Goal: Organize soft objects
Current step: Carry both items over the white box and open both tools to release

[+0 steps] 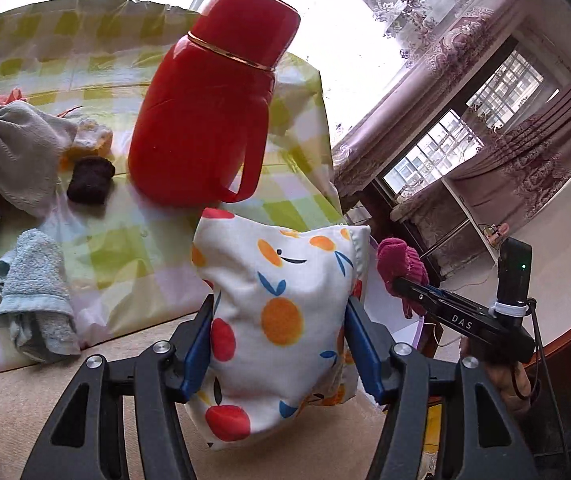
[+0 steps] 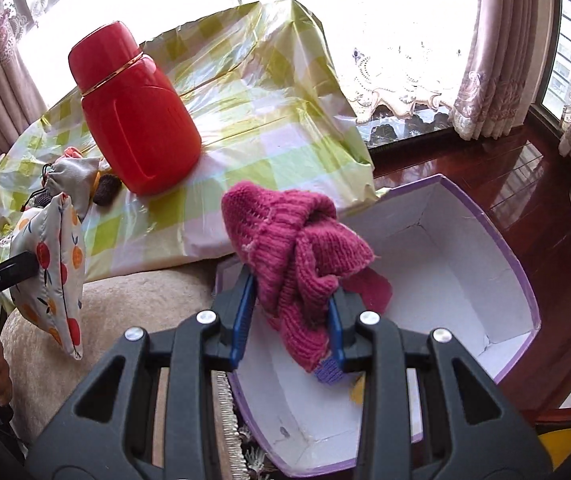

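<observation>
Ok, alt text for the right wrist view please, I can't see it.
The right gripper is shut on a pink knitted item, held above an open white box with purple edging. Behind, a red flask stands on a checked cloth; at left, the left gripper holds a fruit-print pouch.

Bright daylight thru big windows point(image 2: 325, 20) w/ mauve patterned curtains point(image 1: 481, 76) & lace sheers, glossy dark-red wood floor point(image 2: 497, 168), beige carpet point(image 1: 17, 392), desk under a green-checked plastic cloth point(image 2: 277, 92).
</observation>
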The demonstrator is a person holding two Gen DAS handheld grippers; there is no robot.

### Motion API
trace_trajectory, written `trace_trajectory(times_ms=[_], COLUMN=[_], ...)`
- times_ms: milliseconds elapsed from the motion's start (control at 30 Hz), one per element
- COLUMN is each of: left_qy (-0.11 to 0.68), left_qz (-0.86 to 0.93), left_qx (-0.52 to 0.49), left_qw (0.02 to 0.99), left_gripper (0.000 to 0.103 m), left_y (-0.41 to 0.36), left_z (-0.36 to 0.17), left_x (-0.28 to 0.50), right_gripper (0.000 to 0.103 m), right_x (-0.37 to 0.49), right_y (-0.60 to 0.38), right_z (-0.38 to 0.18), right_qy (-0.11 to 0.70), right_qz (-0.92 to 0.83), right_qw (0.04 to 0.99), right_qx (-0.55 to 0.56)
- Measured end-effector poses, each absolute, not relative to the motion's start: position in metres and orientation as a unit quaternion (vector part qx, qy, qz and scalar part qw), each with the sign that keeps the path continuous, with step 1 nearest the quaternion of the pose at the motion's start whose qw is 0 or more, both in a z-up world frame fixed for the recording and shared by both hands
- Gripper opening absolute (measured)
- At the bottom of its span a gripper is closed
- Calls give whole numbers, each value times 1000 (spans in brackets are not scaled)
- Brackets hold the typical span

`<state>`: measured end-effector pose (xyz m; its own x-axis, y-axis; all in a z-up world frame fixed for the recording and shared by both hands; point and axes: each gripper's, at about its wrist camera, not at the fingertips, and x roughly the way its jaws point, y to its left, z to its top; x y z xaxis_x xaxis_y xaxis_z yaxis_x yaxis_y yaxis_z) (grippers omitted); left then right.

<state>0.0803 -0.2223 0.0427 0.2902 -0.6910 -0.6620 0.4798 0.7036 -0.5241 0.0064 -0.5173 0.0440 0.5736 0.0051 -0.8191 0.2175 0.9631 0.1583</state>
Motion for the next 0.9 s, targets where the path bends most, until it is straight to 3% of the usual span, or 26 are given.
trace_trajectory(times_ms=[567, 667, 733, 800, 900], left_qy=[523, 539, 553, 558, 551], left_qz=[-448, -461, -464, -460, -455], left_qx=[-73, -68, -64, -60, -60], left_qw=[721, 701, 689, 688, 697], left_gripper=[68, 74, 84, 85, 85], left_y=[-348, -359, -365, -365, -359], left_z=[15, 8, 2, 0, 4], left_x=[37, 32, 30, 30, 30], right_gripper=[43, 47, 57, 68, 69], right_x=[-22, -24, -26, -27, -27], right_y=[-582, -587, -589, -589, -589], right_z=[50, 48, 47, 47, 47], right_qy=[439, 441, 442, 441, 441], right_qz=[-140, -145, -150, -154, -156], right_qw=[876, 873, 871, 871, 871], right_qx=[145, 151, 154, 153, 153])
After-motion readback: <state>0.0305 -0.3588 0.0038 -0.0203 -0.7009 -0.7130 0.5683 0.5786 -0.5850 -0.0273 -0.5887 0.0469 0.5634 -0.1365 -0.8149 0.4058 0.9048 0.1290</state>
